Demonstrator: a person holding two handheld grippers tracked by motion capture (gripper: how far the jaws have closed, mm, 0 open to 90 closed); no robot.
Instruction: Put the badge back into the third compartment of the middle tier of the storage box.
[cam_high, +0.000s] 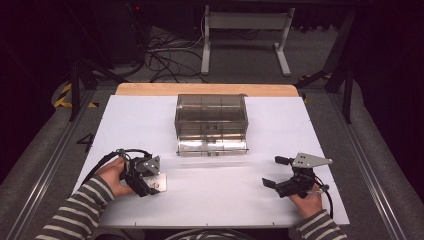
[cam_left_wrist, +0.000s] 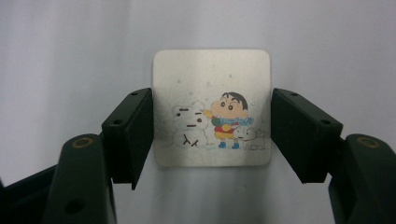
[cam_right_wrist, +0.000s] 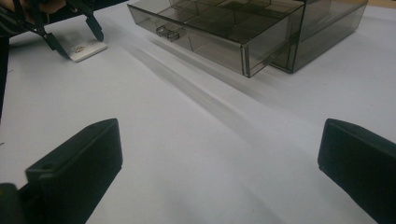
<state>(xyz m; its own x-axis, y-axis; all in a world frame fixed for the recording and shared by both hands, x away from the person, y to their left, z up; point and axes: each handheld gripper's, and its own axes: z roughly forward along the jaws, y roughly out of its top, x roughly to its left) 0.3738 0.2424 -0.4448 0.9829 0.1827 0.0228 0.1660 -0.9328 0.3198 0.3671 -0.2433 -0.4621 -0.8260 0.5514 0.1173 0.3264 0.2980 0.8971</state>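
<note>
My left gripper (cam_left_wrist: 212, 135): nearest item, its two black jaws rising from the bottom of the left gripper view. They stand apart, one on each side of the tile (cam_left_wrist: 211, 107). The left pad sits right at the tile's edge and the right pad just beside the other edge; I cannot tell whether either touches it.

Tile: square, pale, rounded corners, lying flat on the white table (cam_left_wrist: 70, 56). It carries a cartoon of a child in a scarf next to a snowman and a small white dog. In the high view it lies at the front left of the table (cam_high: 210, 200), under the left gripper (cam_high: 155, 182), well apart from the box (cam_high: 211, 117).

My right gripper (cam_right_wrist: 219, 158): jaws wide apart over bare table, nothing between them. In the high view it rests at the front right (cam_high: 277, 172), held in my right hand (cam_high: 307, 202).

Box: smoky clear plastic, centre rear of the table, drawer (cam_high: 212, 145) pulled out toward me. In the right gripper view the drawer (cam_right_wrist: 205, 32) shows divided compartments and a small front handle.

Sleeves (cam_high: 75, 212): striped, entering from the bottom edge.
</note>
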